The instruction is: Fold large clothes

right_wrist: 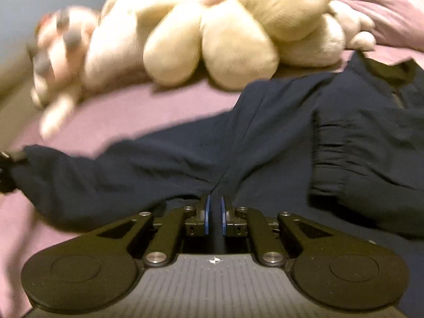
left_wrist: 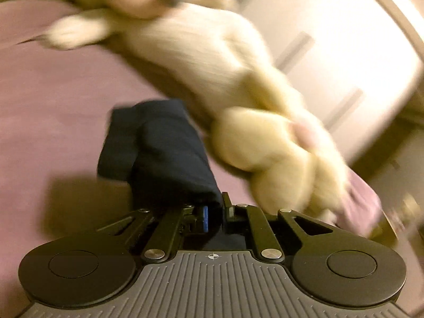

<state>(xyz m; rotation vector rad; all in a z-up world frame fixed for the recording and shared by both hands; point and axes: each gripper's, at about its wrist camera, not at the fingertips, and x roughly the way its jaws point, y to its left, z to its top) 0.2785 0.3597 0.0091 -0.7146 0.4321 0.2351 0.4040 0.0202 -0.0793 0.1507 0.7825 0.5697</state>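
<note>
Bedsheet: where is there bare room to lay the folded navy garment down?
The pink bedsheet lies bare left of the navy garment, in front of the plush toy. A narrower bare strip runs between plush toy and garment in the right wrist view. It is crowded to the right, where the plush almost meets the cloth.

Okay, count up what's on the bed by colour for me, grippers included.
Navy garment: 1
Cream plush toy: 1
Black grippers: 2, left gripper and right gripper, both clamped on the garment
Total: 4, all over the mauve sheet

Two low close views, shared garment (left_wrist: 159,148)
</note>
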